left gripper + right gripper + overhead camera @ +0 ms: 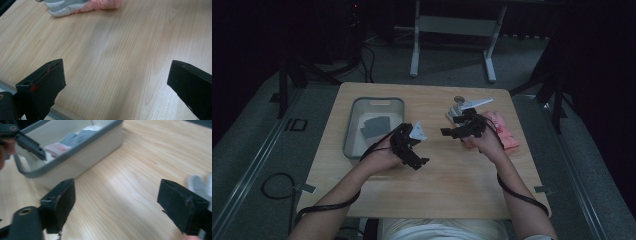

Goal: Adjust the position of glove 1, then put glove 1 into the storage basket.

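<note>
High view, left gripper: your left gripper [421, 161] hangs over the wooden table [442, 185] just right of the grey-rimmed bin [357, 107], its jaws spread with nothing between them.
High view, right gripper: your right gripper [447, 132] sits right of centre, pointing left toward the other one (the two are near but apart); from up here I cannot tell how its jaws stand.
High view, socks: the pink and grey socks [507, 134] lie on the table at your right hand, partly hidden by it; folded grey cloth [376, 126] rests inside the bin.
Left gripper view, jaws: wide apart, bare tabletop [112, 57] between them.
Left gripper view, socks: the pink and grey socks [80, 5] lie at the far edge, well clear of the jaws.
Right gripper view, jaws: wide apart and empty (a little blurred).
Right gripper view, bin: the bin [75, 150] stands far left, holding grey and pink cloth [58, 148]; a grey sock toe [197, 183] shows at the right edge.
</note>
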`<state>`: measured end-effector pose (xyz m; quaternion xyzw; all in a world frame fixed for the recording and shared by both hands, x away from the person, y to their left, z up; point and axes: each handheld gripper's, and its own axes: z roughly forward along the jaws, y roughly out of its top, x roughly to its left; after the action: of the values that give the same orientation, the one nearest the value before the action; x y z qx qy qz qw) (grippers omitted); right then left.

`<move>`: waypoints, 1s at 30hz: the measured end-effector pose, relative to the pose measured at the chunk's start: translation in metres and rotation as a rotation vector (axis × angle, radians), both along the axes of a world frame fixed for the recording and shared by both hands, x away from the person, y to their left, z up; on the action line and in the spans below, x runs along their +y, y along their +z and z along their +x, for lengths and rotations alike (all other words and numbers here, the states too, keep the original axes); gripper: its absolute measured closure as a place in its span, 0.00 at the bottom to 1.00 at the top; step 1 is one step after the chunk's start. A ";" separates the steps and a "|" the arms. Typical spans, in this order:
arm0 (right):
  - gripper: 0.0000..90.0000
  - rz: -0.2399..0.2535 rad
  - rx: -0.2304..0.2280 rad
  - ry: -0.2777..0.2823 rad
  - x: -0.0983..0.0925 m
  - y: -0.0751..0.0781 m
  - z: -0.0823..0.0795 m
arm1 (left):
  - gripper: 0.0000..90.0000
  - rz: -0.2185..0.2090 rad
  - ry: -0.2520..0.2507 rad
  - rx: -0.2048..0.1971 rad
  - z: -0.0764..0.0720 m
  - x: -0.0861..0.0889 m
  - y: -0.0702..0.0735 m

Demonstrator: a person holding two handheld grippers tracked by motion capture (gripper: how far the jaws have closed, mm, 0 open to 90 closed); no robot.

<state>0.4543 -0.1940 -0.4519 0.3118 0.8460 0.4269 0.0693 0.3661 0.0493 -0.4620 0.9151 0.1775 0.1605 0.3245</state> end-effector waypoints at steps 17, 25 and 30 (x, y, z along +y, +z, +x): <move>0.59 -0.101 -0.114 -0.207 -0.079 -0.005 0.013 | 0.01 -0.002 -0.096 0.049 -0.024 -0.039 -0.043; 0.71 -0.242 -0.155 -0.192 -0.085 -0.008 0.029 | 0.01 0.007 -0.069 0.059 -0.039 -0.041 -0.068; 0.72 -0.264 -0.123 -0.150 -0.075 -0.016 0.043 | 0.01 -0.051 0.001 0.043 -0.051 -0.034 -0.078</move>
<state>0.4971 -0.2694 -0.4682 0.3357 0.8633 0.3239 0.1928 0.3150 0.0149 -0.5397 0.9097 0.1889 0.1362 0.3438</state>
